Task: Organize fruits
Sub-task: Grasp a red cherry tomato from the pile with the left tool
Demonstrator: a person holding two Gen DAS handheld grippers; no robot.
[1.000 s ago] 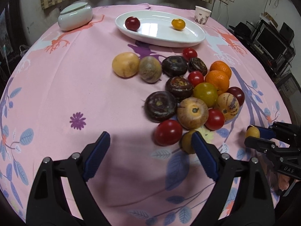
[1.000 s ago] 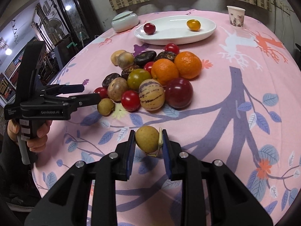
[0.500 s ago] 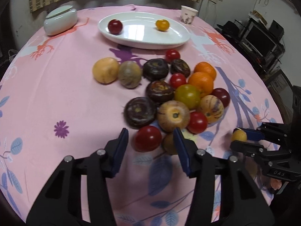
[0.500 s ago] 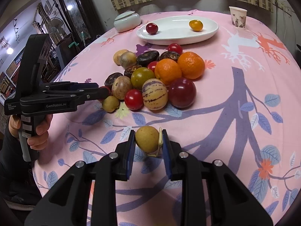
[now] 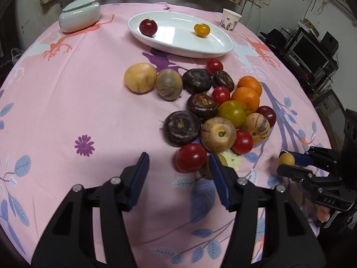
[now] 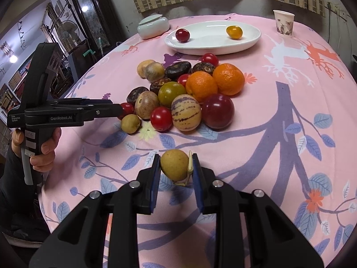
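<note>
A heap of fruit lies mid-table: two oranges (image 6: 214, 82), dark round ones (image 5: 181, 128), striped pale ones (image 6: 186, 112) and red tomatoes. My left gripper (image 5: 178, 158) has its jaws opening around the nearest red tomato (image 5: 190, 160); the tomato sits close to the right finger, and the left pad is clear of it. A small tan fruit (image 5: 223, 160) hides behind that right finger. Low over the cloth, my right gripper (image 6: 176, 160) is shut on a small yellow-brown fruit (image 6: 175, 164). The white oval plate (image 5: 223, 47) holds a dark red fruit (image 5: 148, 27) and a yellow-orange one (image 5: 202, 29).
A pale lidded ceramic jar (image 5: 79, 17) stands at the far left of the round pink cloth, a paper cup (image 5: 231, 20) beyond the plate at the right. A hand (image 6: 42, 149) holds the left gripper's handle. Dark furniture and screens surround the table.
The left gripper's jaws narrowed from wide apart, closed in around the red tomato, then spread a little again. The right gripper and its fruit have stayed still.
</note>
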